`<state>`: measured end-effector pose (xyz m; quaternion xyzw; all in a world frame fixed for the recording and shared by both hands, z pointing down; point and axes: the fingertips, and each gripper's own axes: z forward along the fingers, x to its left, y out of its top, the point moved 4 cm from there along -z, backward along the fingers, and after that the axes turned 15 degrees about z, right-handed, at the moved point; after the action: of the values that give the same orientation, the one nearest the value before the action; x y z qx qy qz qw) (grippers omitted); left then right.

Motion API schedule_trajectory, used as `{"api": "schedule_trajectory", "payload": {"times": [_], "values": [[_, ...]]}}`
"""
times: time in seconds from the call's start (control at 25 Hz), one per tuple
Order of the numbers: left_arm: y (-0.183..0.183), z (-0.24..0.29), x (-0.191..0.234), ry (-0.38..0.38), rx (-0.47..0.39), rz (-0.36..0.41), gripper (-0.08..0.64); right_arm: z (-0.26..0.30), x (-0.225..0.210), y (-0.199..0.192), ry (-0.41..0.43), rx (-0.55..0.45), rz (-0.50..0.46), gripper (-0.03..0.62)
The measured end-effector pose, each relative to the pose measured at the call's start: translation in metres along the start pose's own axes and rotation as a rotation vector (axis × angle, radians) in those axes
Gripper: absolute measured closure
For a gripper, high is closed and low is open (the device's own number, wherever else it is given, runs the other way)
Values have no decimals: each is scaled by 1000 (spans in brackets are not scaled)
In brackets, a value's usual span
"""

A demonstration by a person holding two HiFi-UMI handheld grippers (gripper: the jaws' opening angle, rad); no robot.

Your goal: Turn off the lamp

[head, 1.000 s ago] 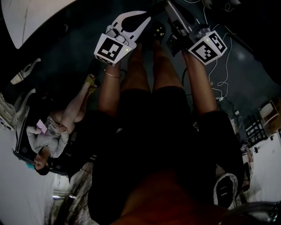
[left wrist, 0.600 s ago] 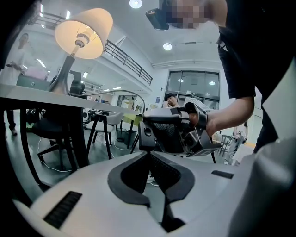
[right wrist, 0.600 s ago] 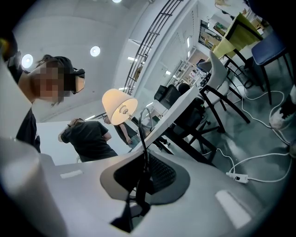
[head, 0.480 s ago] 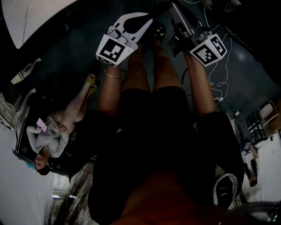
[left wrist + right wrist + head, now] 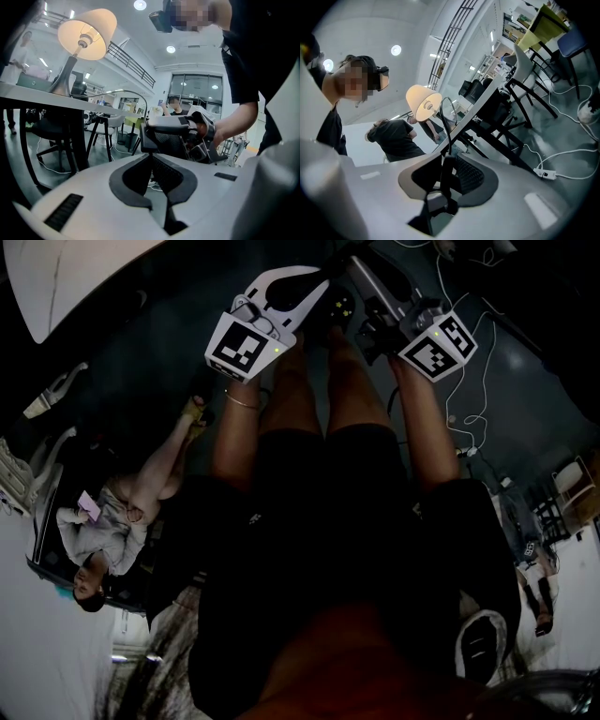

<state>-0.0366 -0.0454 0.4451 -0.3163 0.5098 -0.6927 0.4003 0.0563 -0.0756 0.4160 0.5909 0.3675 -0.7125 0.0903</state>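
Lamp [image 5: 86, 28] still lit. Right gripper [image 5: 443, 161], clamped on cord [image 5: 447, 140], has tilted slightly; left gripper [image 5: 151, 157] closed, empty. Tilt changes nothing yet: turn-off apparently still pending.

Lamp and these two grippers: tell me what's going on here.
A person holds a gripper in each hand, lower than the table. The right gripper is closed on the black cord that runs up to the lamp, perhaps at an inline switch; I can't tell. The left gripper is shut and empty beside it. The lamp is lit, so switching it off is not yet done.
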Motion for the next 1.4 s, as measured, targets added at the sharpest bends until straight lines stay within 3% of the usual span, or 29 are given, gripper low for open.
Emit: {"api": "schedule_trajectory", "payload": {"times": [0.28,0.76,1.4], "values": [[2,1,-1,1,-9,-29,537,0,1,-1,18,3,6,523],[4,1,-1,-11,0,8,538,1,0,-3,39,10,40,520],[-3,1,-3,-4,15,-4,537,1,-5,-8,39,8,83,517]]}}
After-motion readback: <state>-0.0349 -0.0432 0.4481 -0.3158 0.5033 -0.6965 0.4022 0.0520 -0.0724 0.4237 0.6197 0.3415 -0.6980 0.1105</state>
